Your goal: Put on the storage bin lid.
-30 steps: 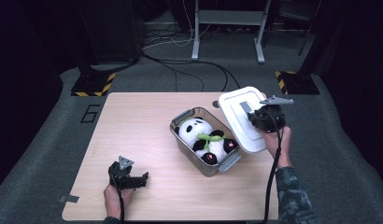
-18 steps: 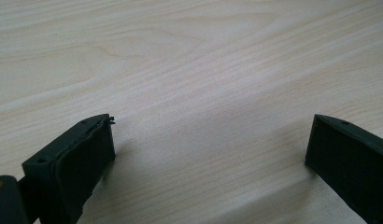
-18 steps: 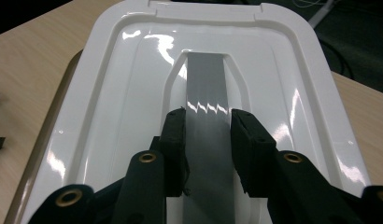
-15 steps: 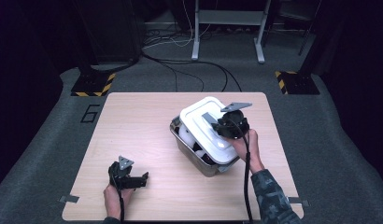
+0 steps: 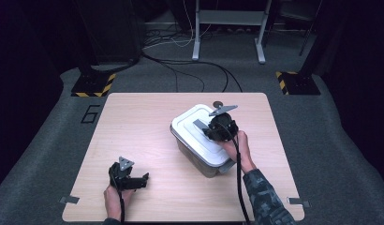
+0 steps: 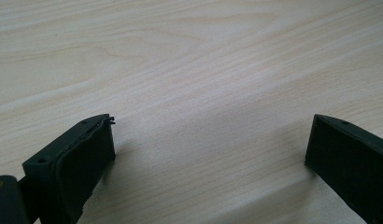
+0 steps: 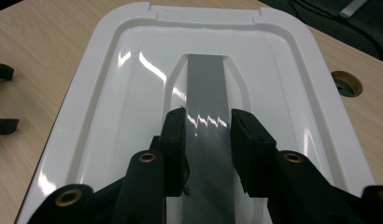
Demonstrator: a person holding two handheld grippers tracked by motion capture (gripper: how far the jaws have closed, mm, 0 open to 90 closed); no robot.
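- Two grippers are at work on my table: the right gripper [image 5: 217,127] sits right of centre in the high view, the left gripper [image 5: 134,180] at lower left.
- I see the right gripper [image 7: 207,133] clamped on the grey handle [image 7: 206,84] of the white lid [image 7: 110,93], its pads pressing the strip from both sides.
- From above, the lid [image 5: 192,129] lies on top of the grey box [image 5: 195,157], right of the table's [image 5: 134,122] centre.
- My left gripper [image 6: 208,144] rests low over bare wood, jaws spread wide with nothing between them, well apart from the box.
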